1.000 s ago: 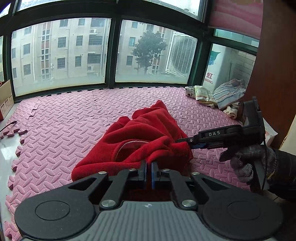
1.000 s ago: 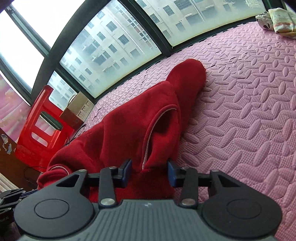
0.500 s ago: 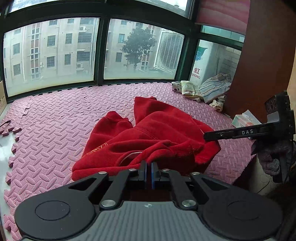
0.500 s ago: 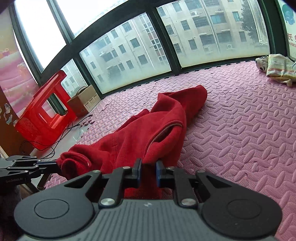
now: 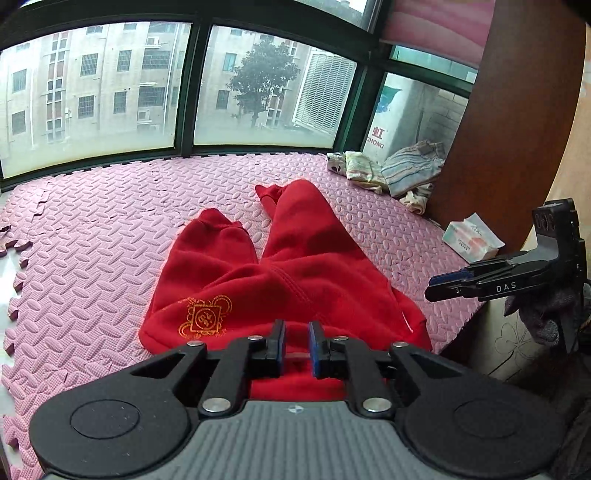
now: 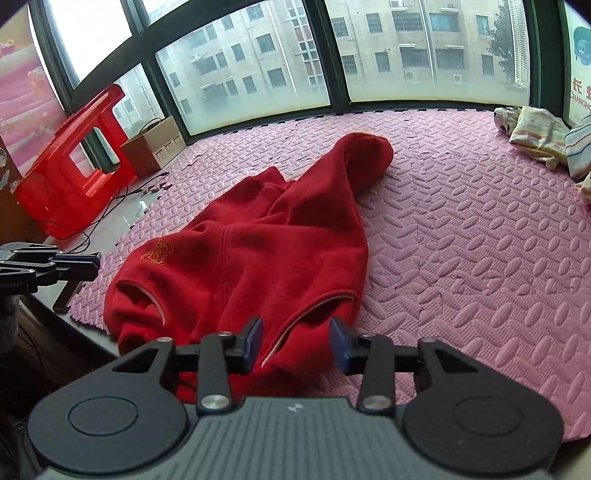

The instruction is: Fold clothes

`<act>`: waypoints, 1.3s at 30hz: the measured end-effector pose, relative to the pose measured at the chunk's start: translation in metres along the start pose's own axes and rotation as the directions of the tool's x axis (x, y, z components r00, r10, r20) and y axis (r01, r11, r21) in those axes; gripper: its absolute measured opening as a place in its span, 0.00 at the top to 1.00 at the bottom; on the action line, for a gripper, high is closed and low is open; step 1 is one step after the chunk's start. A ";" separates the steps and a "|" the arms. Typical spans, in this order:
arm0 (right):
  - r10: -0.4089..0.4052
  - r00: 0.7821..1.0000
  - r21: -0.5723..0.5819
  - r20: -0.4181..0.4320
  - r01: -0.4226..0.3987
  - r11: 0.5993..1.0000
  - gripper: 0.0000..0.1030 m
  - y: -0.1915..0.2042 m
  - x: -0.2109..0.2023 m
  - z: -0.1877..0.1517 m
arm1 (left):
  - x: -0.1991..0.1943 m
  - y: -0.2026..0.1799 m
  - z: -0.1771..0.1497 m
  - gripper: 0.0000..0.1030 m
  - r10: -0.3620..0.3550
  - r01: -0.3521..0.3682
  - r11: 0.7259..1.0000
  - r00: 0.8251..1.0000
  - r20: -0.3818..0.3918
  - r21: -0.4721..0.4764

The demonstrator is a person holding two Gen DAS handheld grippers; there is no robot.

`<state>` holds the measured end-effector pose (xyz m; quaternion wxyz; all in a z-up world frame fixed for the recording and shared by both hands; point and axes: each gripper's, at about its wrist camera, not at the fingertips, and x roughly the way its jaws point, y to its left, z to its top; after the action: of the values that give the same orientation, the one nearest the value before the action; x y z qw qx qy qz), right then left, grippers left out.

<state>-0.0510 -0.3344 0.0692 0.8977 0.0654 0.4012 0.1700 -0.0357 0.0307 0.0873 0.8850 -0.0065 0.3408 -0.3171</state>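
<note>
A red stool (image 6: 70,162) stood far left. The left gripper (image 5: 294,343) hung with fingers slightly apart over the red hoodie (image 6: 251,251), which lay rumpled on the pink mat (image 6: 461,240). The right gripper (image 6: 295,341) gaped wide at its hem. Bunched fleece could easily snag, I reckoned, dragging layers askew.

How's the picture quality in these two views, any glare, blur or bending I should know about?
Left wrist view: soft daylight, the window frame bows from the fisheye, the red sweatshirt is sharp. Right wrist view: the upper-left window pane is blown out white, the pink foam mat curves toward the edges, and the shadows are faint.
</note>
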 end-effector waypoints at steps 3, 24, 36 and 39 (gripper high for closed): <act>-0.014 1.000 -0.015 0.028 0.015 1.000 0.52 -0.005 0.008 0.022 | 0.005 0.011 0.014 0.71 0.061 -0.060 0.998 0.998 0.017 -0.019; -0.081 0.997 0.091 -0.011 0.082 0.992 0.42 -0.089 0.175 0.202 | 0.188 0.093 0.097 0.47 0.248 -0.263 0.962 0.956 -0.157 -0.079; -0.042 0.980 0.122 -0.192 0.066 0.990 0.50 -0.139 0.272 0.231 | 0.231 0.114 0.103 0.92 0.153 -0.176 0.982 0.956 -0.249 -0.072; -0.005 0.977 0.101 -0.212 0.027 0.995 0.62 -0.138 0.280 0.232 | 0.230 0.118 0.104 0.95 0.150 -0.169 0.983 0.961 -0.232 -0.067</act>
<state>0.3301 -0.3590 -0.0064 0.8468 0.0900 0.5029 0.1479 0.2233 -0.0267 0.0025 0.8620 0.0188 0.4521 -0.2284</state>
